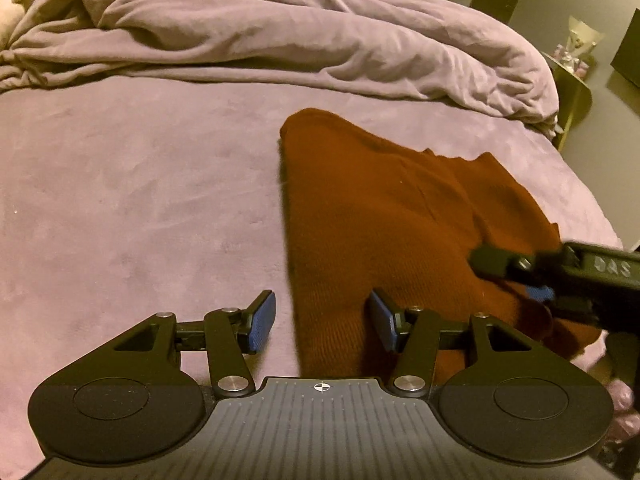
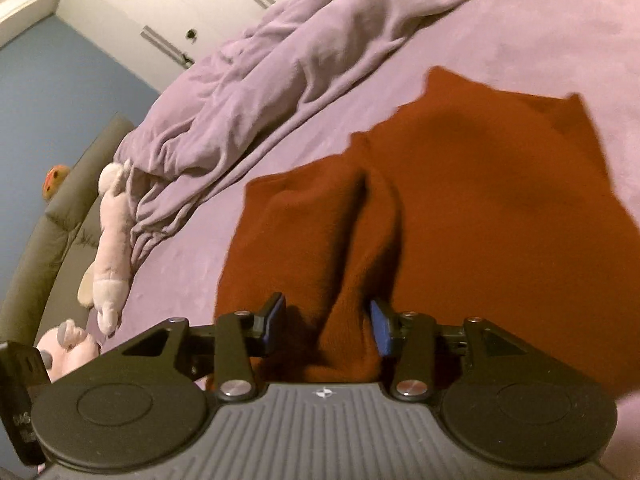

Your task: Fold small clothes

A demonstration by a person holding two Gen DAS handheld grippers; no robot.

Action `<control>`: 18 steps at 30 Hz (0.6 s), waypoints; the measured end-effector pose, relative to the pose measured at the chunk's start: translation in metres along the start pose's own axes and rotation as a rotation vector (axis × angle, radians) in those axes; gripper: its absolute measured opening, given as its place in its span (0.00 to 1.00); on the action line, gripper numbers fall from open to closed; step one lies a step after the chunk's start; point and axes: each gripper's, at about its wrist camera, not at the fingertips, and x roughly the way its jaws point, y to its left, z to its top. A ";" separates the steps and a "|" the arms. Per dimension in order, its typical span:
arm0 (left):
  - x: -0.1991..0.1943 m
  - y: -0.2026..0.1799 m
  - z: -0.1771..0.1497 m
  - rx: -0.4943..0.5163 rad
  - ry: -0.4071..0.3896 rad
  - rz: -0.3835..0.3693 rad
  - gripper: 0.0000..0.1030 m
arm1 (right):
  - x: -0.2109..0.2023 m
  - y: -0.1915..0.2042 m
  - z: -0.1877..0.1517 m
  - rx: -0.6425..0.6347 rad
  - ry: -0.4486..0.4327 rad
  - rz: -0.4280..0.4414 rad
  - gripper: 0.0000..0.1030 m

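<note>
Lying flat on the lilac bed sheet (image 1: 120, 184), the rust-red knitted garment (image 1: 384, 216) has its long axis running from the near edge of the bed towards the far side, where a rounded end points at the rumpled duvet (image 1: 280, 40). In the left wrist view it lies right of centre, widening towards the near right. In the right wrist view the garment (image 2: 460, 184) shows a raised lengthwise fold down its left part, and its far edge has two pointed corners. Which part of the garment each end is cannot be told.

No container shows in either view.

The left gripper (image 1: 322, 320) stands with its jaws about half apart, straddling the garment's near left edge: one blue pad is over bare sheet, the other over the knit. Nothing is pinched between them, and whether the pads touch the cloth cannot be told. The right gripper (image 2: 328, 322) also has its jaws apart, roughly half way, with the ridge of the fold rising between the pads; they are not pressing on it. In the left wrist view the right gripper (image 1: 516, 276) is blurred above the garment's near right part.

Soft toys (image 2: 110, 236) lie at the far left, beside the duvet.
</note>
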 end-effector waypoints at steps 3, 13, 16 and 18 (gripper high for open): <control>-0.001 0.004 0.000 -0.008 0.006 -0.011 0.56 | 0.007 0.015 0.004 -0.044 -0.008 0.011 0.44; -0.001 0.006 -0.003 -0.032 0.002 -0.024 0.57 | 0.020 0.015 0.010 -0.034 0.026 -0.021 0.41; -0.012 0.008 -0.003 -0.057 -0.022 0.008 0.67 | 0.017 0.036 0.002 -0.193 -0.018 -0.097 0.15; -0.025 0.009 -0.006 -0.075 -0.049 0.019 0.72 | 0.013 0.053 -0.003 -0.321 -0.050 -0.162 0.13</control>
